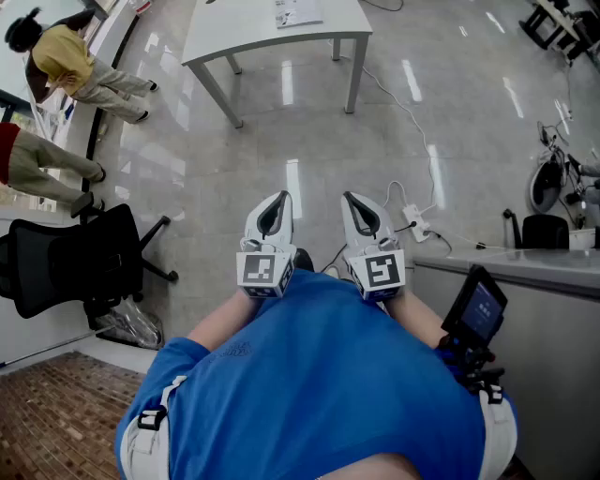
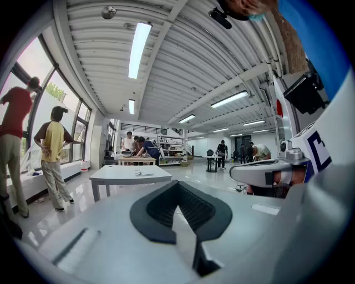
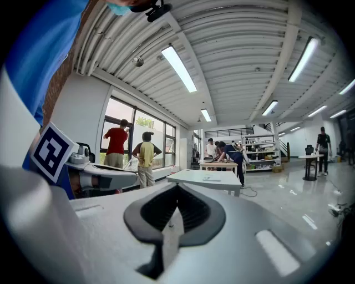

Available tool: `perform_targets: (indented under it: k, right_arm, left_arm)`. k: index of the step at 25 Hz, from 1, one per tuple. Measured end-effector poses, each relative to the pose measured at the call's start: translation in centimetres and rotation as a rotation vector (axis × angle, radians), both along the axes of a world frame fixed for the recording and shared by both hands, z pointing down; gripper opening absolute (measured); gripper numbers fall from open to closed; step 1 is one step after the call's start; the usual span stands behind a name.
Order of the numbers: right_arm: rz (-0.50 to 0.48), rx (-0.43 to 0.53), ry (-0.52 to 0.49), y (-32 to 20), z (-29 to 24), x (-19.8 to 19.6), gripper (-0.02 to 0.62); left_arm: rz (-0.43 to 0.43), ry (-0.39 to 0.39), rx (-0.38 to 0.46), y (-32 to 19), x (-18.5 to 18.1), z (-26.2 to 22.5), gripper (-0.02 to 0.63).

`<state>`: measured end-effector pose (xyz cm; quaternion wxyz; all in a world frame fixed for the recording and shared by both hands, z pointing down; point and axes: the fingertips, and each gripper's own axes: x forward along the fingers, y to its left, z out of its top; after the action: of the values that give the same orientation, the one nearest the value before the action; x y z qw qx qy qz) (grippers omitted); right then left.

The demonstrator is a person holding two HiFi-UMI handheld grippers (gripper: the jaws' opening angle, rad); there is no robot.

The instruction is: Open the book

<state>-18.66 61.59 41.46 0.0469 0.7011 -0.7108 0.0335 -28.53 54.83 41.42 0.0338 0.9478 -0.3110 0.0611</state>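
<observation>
A thin flat book or booklet [image 1: 298, 13] lies on a white table [image 1: 244, 39] far across the floor; it also shows small on that table in the left gripper view [image 2: 136, 173] and in the right gripper view [image 3: 211, 178]. I hold both grippers side by side close to the chest, over the floor and well short of the table. The left gripper [image 1: 278, 198] [image 2: 177, 184] has its tips together with nothing between them. The right gripper [image 1: 352, 198] [image 3: 177, 188] is shut and empty as well.
A black office chair [image 1: 73, 264] stands at the left, with two people [image 1: 66, 70] by the window beyond it. A power strip [image 1: 418, 227] and cables lie on the floor to the right. A grey desk [image 1: 525, 270] and a small screen [image 1: 480, 310] are at the near right.
</observation>
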Motion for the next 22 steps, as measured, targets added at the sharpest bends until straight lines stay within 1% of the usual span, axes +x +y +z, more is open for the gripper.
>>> perform_targets:
  k: [3,9,13,17,22]
  right_arm:
    - [0.025,-0.006,-0.014,-0.6,-0.5,0.5,0.002]
    - [0.035,-0.014,-0.006,-4.4,-0.6,2.3,0.002]
    - [0.027,-0.016,0.006,-9.4,0.8,4.1,0.002]
    - [0.066,-0.038,0.015,-15.2,-0.4,5.9,0.002]
    - [0.082,-0.031,0.038,-22.3,-0.8,6.7,0.002]
  left_arm:
    - [0.001,0.002,-0.009,-0.6,0.1,0.0,0.0]
    - [0.017,-0.001,0.02,-4.4,2.2,0.0,0.0]
    - [0.035,0.004,0.009,-9.6,4.3,0.9,0.0]
    - [0.068,0.005,0.007,-15.1,5.9,0.4,0.0]
    - [0.1,0.006,-0.005,-22.3,6.9,0.6,0.0]
